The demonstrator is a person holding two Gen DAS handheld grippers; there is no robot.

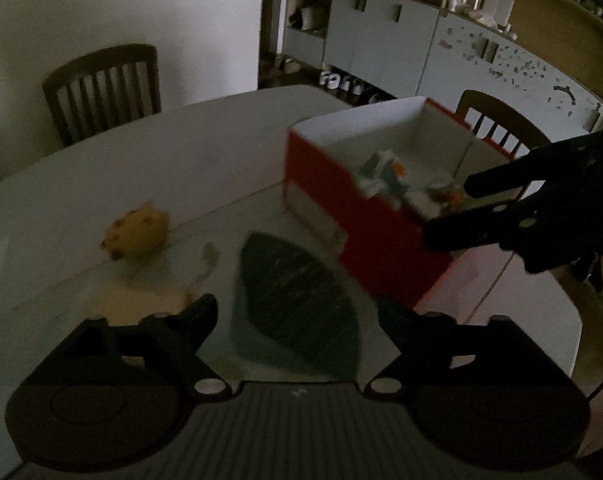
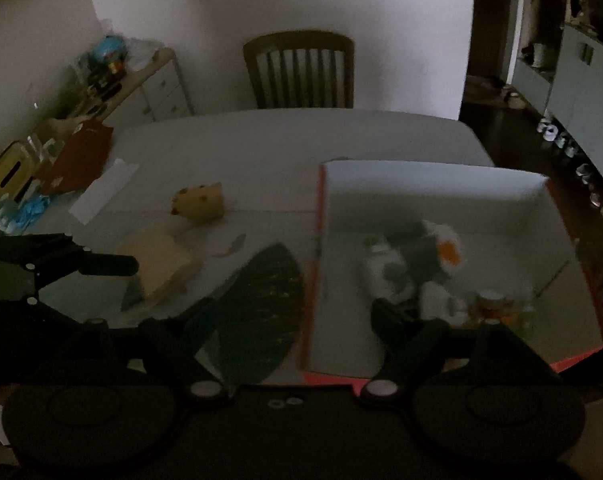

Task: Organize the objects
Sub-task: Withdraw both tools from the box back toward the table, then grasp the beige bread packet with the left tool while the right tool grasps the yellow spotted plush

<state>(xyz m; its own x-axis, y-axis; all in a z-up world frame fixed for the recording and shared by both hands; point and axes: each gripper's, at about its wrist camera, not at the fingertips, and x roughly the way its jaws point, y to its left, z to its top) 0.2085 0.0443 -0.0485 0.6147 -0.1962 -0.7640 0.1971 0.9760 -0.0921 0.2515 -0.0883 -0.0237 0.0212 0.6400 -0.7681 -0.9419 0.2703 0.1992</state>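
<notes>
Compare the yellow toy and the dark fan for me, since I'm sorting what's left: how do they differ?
The yellow toy is small, rounded and spotted; the dark fan is larger, flat and streaked. The toy sits farther from the red box, while the fan lies right beside it. Both rest on the table, outside the box.

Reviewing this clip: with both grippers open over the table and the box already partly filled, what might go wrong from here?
1. The dark fan lies flat against the red box; a grab by the left gripper may nudge the box.
2. The right gripper straddles the box wall; closing or lowering could clip it.
3. The frames are dim and blurred, so the small pale scrap is easy to miss.
</notes>
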